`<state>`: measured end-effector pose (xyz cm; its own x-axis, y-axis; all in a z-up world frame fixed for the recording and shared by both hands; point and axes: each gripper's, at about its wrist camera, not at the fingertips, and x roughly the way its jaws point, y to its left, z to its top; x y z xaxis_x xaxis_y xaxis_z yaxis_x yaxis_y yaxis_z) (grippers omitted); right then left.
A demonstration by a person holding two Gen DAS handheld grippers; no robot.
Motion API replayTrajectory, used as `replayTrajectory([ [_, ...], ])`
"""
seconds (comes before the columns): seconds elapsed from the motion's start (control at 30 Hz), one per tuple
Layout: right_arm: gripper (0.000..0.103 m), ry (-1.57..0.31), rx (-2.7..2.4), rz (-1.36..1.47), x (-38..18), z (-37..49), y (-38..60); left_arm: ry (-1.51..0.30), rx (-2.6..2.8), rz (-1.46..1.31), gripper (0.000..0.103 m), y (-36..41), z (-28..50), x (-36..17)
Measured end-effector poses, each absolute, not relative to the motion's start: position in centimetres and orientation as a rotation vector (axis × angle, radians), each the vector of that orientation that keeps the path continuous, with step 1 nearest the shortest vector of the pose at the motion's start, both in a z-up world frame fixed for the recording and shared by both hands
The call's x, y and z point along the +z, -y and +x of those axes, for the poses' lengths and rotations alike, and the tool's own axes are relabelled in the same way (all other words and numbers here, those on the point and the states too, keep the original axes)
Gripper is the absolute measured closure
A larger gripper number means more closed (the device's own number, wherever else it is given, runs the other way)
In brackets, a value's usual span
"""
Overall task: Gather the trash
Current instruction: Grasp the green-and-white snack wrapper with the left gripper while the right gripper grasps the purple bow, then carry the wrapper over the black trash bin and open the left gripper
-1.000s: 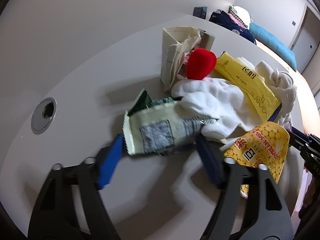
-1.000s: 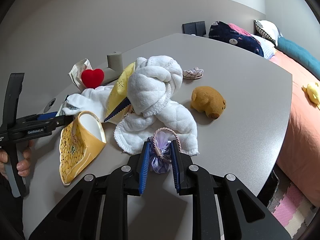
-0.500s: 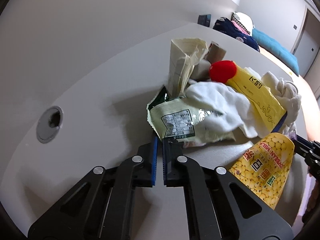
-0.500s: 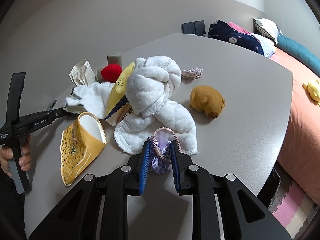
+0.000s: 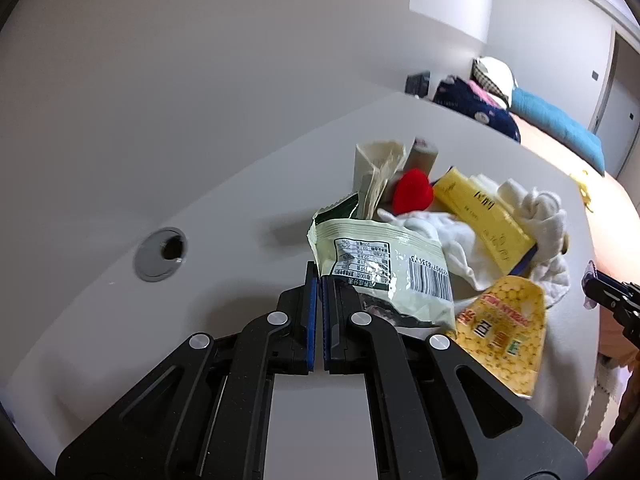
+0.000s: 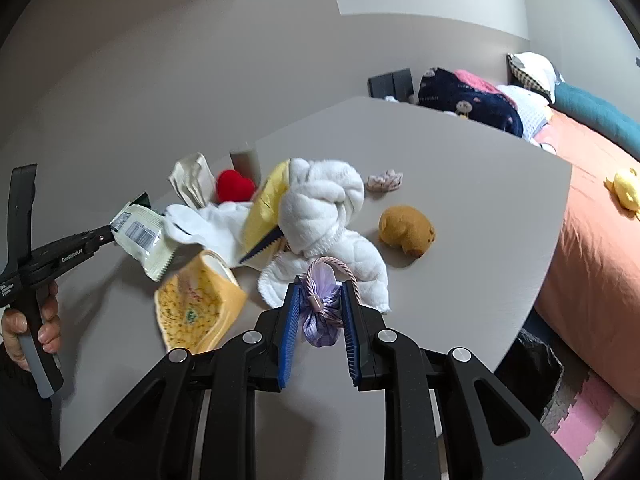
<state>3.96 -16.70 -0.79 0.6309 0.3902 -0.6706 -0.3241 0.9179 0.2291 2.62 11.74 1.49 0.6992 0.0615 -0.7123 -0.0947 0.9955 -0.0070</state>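
Left claw [image 5: 320, 280]: jaws pressed together on the edge of a pale green snack packet [image 5: 380, 268], angled downward, packet corner lifted.
Left hand [image 6: 28, 328]: wrapped around the claw's handle, fingers curled on the grip.
Right claw [image 6: 318, 300]: jaws part-way closed, clamping a small lilac pouch [image 6: 320, 308], tilted downward.

table [image 6: 460, 184]: towel [image 6: 324, 208] mid | plush bear [image 6: 406, 228] right of towel | snack bag [image 6: 196, 304] near-left | bed [image 6: 592, 208] far right
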Motion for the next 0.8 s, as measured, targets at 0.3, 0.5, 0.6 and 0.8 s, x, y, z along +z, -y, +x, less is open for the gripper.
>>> replayTrajectory([
  [0.3,0.08,-0.719,0.407,0.12,1.6,1.7,19.3,-0.701,0.09,-0.039,0.102,-9.9,0.1,6.1],
  [0.5,0.08,-0.689,0.373,0.15,2.7,1.0,22.3,-0.686,0.027,-0.022,0.102,-5.8,0.6,7.1],
  [0.6,0.08,-0.677,0.346,0.165,3.0,0.8,24.2,-0.684,-0.018,-0.017,0.102,-3.5,1.4,7.1],
  [0.8,0.08,-0.657,0.279,0.188,3.5,0.5,28.1,-0.691,-0.12,0.003,0.102,2.1,3.0,7.0],
])
